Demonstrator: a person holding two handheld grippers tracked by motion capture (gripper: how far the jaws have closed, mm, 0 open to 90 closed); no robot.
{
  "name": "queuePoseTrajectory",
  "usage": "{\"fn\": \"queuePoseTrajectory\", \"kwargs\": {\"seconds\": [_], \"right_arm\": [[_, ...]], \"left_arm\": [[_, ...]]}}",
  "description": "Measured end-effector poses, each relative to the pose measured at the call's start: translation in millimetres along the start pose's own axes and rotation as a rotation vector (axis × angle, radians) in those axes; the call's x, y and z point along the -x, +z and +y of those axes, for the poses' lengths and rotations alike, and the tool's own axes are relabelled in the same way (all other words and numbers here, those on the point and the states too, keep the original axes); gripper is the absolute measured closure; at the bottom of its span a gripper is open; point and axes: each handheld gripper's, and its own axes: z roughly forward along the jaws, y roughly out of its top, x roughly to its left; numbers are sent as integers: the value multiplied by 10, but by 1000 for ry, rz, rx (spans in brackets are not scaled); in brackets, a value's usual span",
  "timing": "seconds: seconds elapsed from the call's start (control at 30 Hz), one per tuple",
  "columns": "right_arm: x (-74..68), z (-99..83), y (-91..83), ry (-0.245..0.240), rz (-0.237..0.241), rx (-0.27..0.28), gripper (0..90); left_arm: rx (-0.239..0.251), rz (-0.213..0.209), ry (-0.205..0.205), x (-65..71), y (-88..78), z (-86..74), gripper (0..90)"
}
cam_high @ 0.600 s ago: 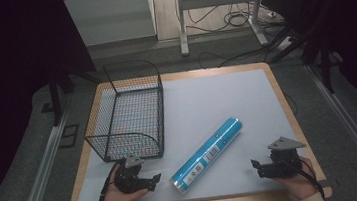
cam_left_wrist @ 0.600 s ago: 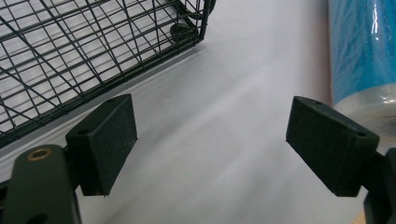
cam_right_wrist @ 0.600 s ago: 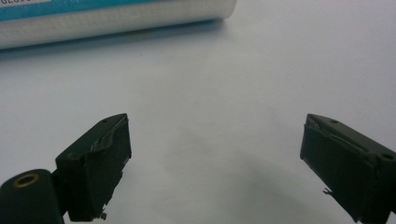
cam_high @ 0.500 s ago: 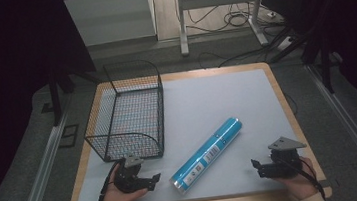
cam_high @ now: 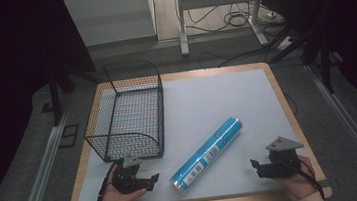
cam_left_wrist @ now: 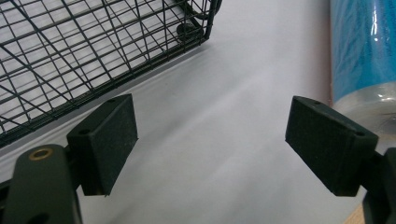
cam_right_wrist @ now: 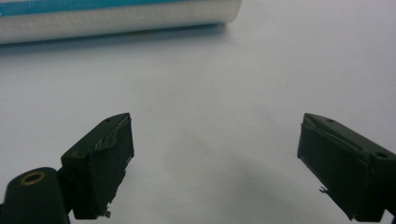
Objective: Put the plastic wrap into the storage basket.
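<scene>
While the blue tube (cam_high: 207, 155) lies untouched at lower centre, the wire basket (cam_high: 126, 113) at left sits empty. We hold the left gripper (cam_high: 147, 180) and right gripper (cam_high: 255, 167) wide open, grasping nothing, so everything seems left to do.

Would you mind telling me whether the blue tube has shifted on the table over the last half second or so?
No. The blue tube lies on the same diagonal, its near end level with the wire basket's front corner, just as before.

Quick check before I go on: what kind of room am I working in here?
Probably a lab or recording workspace, not a home. A wood-edged table with a white mat stands between dark curtains, floor rails run along both sides, and loose cables lie under a metal frame behind.
</scene>
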Motion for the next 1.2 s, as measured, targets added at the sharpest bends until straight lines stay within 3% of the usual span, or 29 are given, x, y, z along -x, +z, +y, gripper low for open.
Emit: {"fn": "queuePoseTrajectory", "kwargs": {"seconds": [0.4,1.2], "right_arm": [[6,-18,-14,7,6,0,110],[6,-25,-11,13,6,-3,112]], "left_arm": [[6,-28,15,156,-157,215,164],[-19,-70,85,459,-170,578,168]]}}
